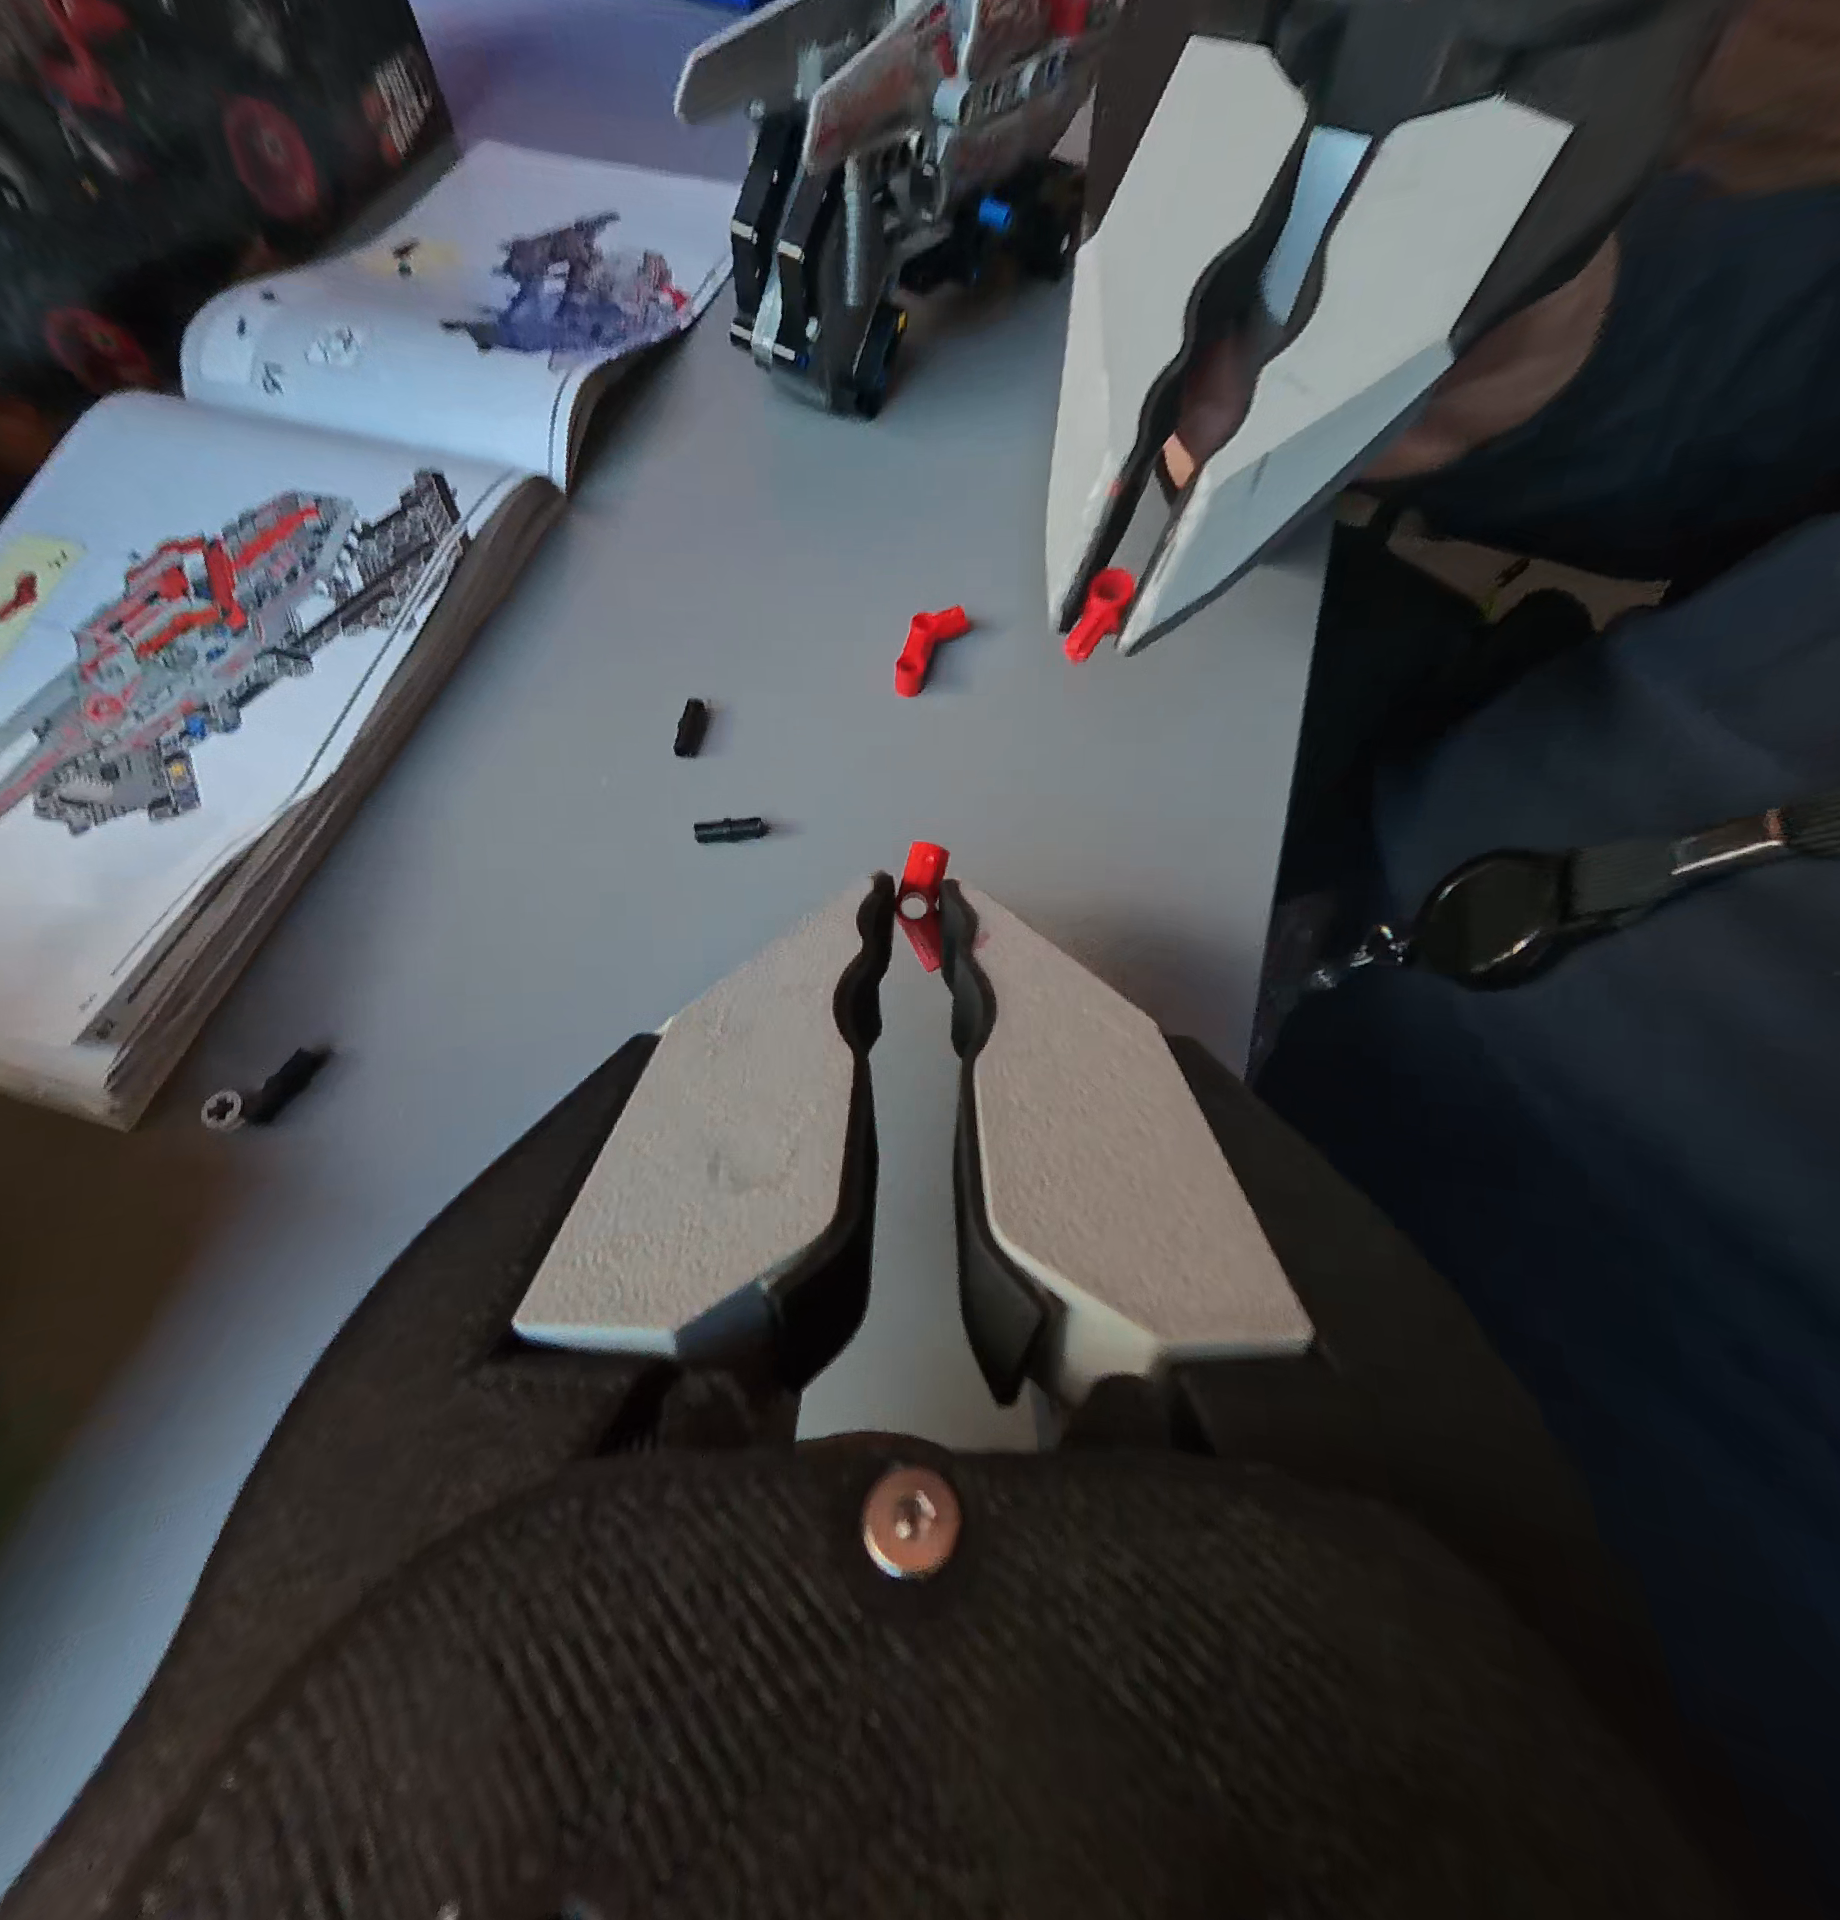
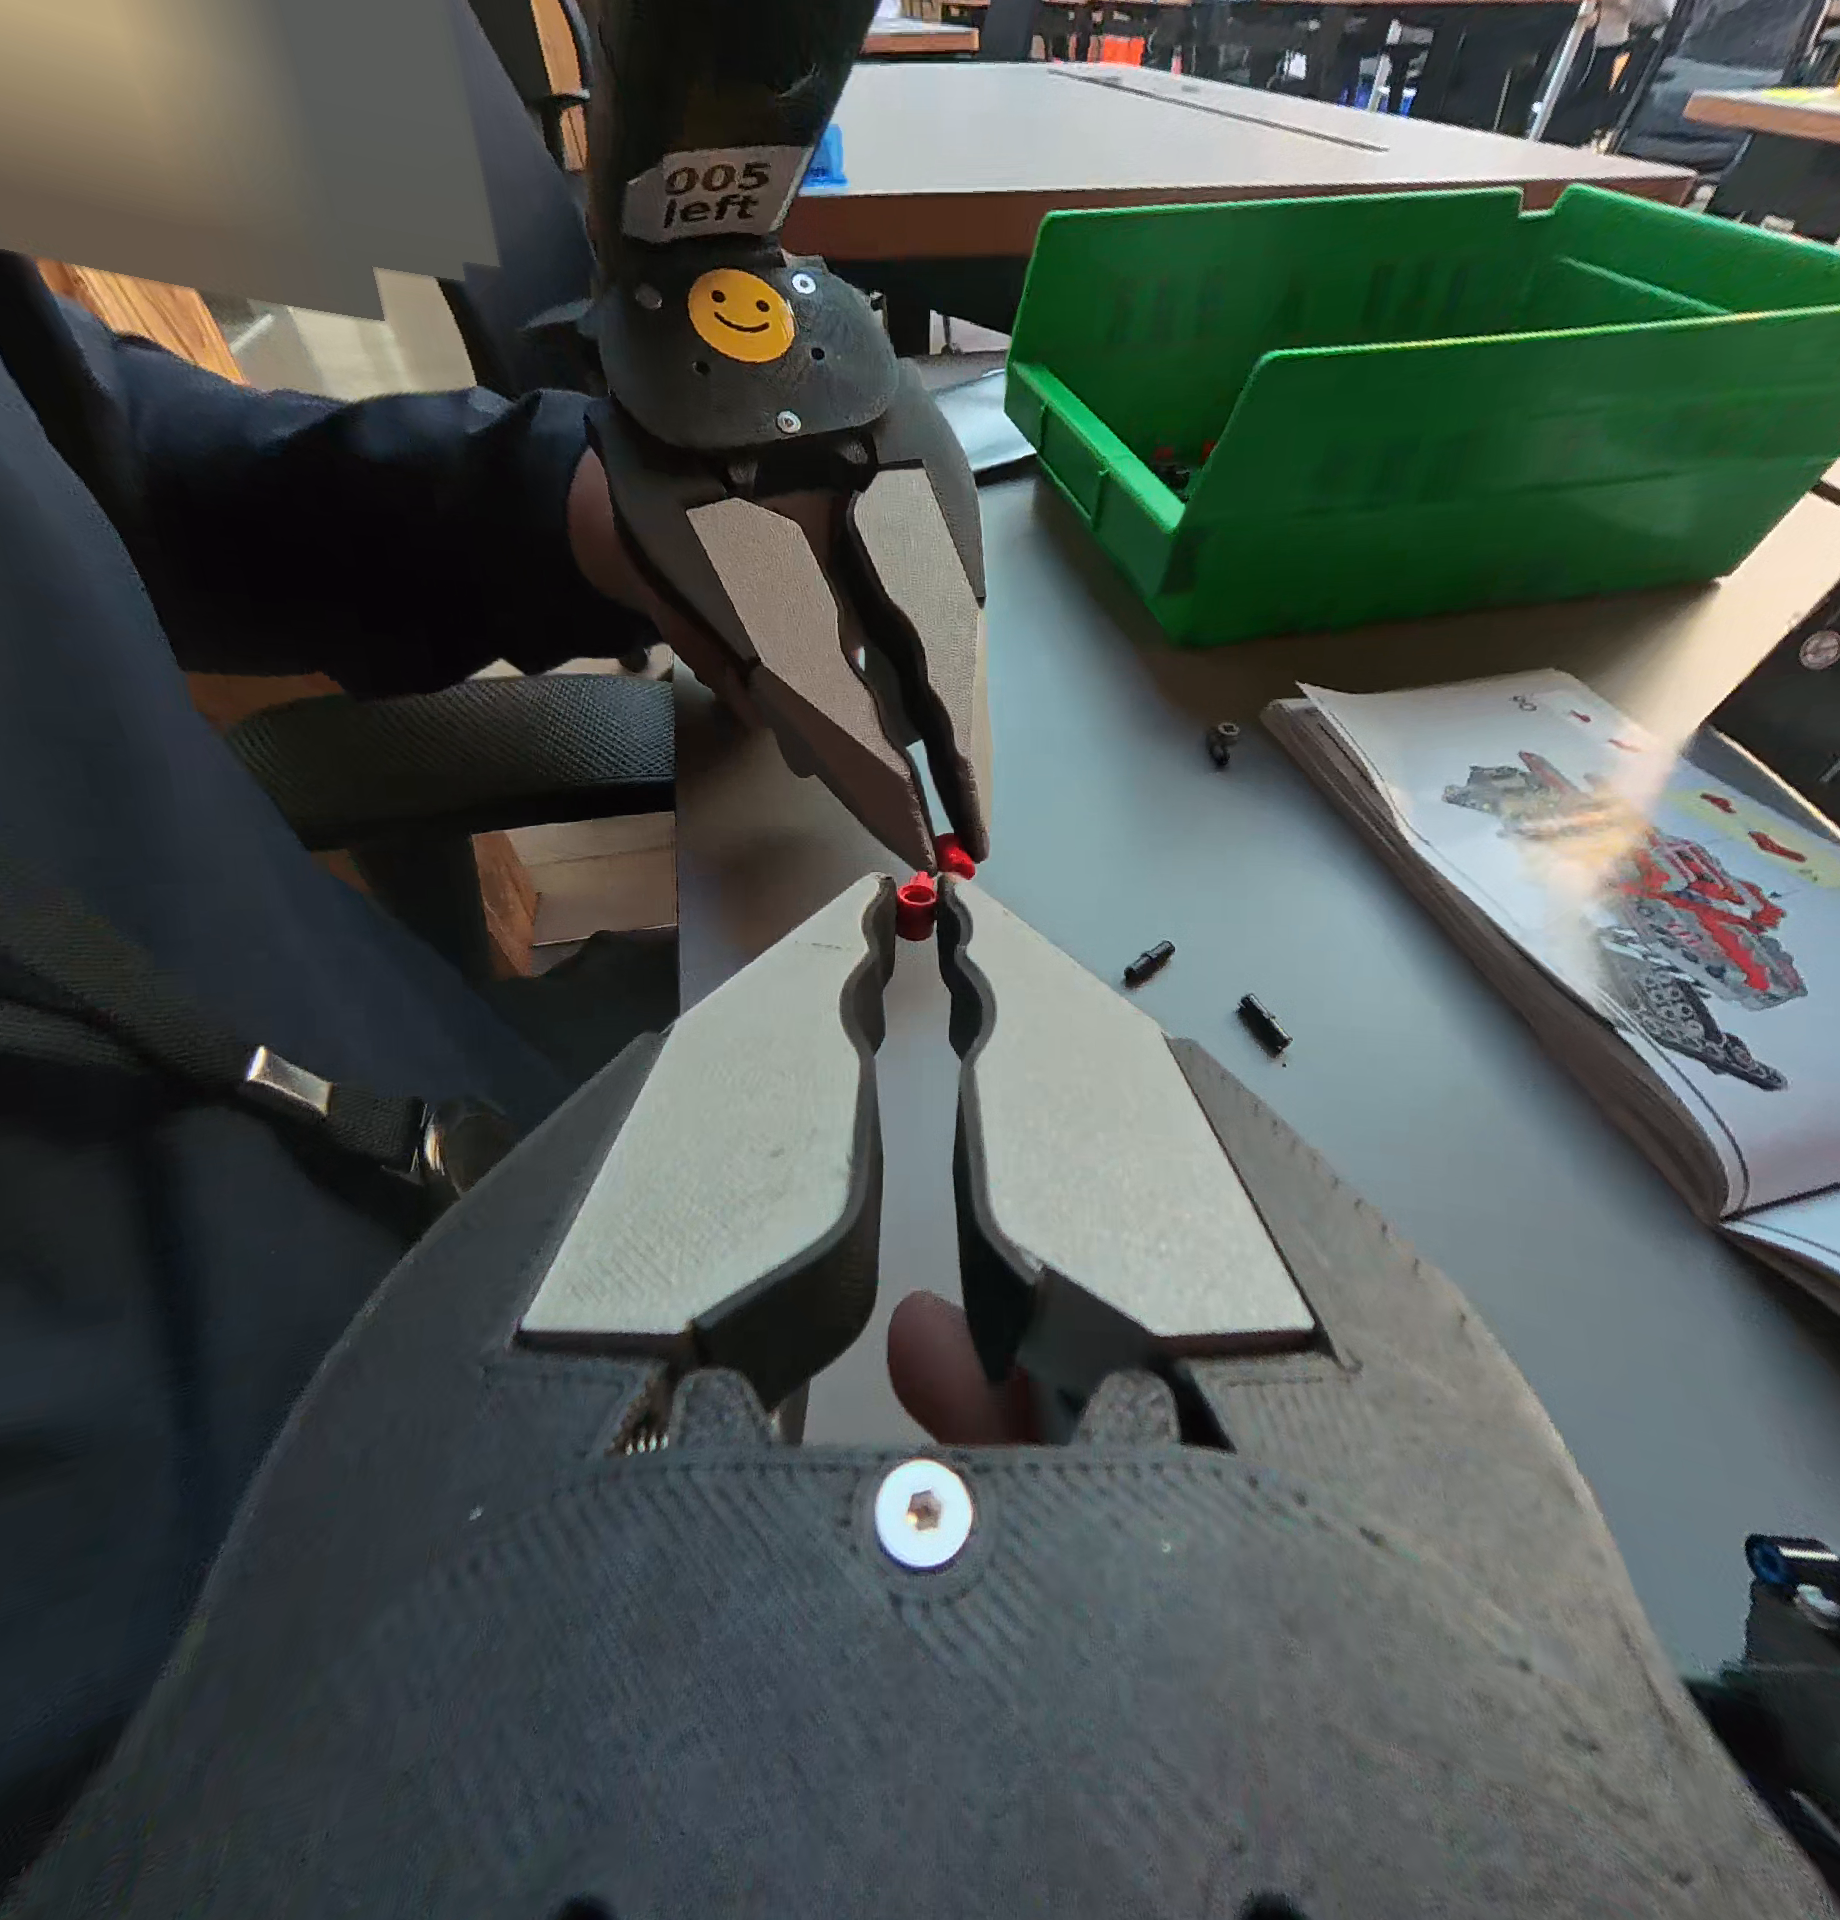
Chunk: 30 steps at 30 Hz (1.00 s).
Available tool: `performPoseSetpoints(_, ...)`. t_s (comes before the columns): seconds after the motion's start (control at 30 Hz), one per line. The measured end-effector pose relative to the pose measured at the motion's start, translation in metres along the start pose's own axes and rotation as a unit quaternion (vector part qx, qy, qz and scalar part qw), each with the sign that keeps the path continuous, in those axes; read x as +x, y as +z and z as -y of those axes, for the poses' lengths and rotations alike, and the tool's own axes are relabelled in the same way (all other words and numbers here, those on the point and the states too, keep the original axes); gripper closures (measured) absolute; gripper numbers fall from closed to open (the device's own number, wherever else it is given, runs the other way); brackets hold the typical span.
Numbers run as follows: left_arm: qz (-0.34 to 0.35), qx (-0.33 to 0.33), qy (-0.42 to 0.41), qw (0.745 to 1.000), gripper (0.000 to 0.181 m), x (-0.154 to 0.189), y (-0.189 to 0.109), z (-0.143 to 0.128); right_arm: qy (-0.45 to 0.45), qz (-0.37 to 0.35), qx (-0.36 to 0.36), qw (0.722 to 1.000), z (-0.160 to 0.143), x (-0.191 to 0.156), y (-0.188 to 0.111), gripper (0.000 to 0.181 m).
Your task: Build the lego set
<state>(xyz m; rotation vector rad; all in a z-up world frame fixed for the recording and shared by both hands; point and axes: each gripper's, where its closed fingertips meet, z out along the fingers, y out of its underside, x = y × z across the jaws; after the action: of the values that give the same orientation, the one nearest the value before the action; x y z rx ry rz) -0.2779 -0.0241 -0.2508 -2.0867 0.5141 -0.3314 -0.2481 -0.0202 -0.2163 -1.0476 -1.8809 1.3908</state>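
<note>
Two red connectors were already pinched, one at your left gripper's (image 1: 913, 896) tips, one at your right gripper's (image 2: 918, 902), and both grippers were closed narrow on them. In the right wrist view they sat tip to tip, almost touching, above the table (image 1: 542, 852). A third connector (image 1: 926, 649) lay loose, nearer your right.

L tool (image 1: 914, 902) w/ red connector (image 1: 922, 896) pinched at tips, R tool (image 1: 1103, 613) likewise on 2nd red piece (image 1: 1098, 611).
</note>
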Motion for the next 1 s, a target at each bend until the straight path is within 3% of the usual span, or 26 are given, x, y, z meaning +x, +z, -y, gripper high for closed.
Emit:
performPoseSetpoints(0.13, -0.011, 0.037, 0.003, 0.999, 0.176, 0.010, -0.001, 0.013, -0.039, -0.011, -0.015, 0.999, -0.003, -0.002, 0.003, 0.177)
performPoseSetpoints(0.4, -0.023, 0.048, 0.010, 0.999, 0.176, 0.016, 0.000, 0.016, -0.091, -0.018, -0.035, 0.995, -0.007, -0.006, 0.010, 0.177)
performPoseSetpoints(1.0, -0.016, 0.058, 0.021, 0.998, 0.176, 0.015, -0.003, 0.019, -0.075, -0.019, -0.013, 0.997, -0.002, -0.002, 0.005, 0.177)
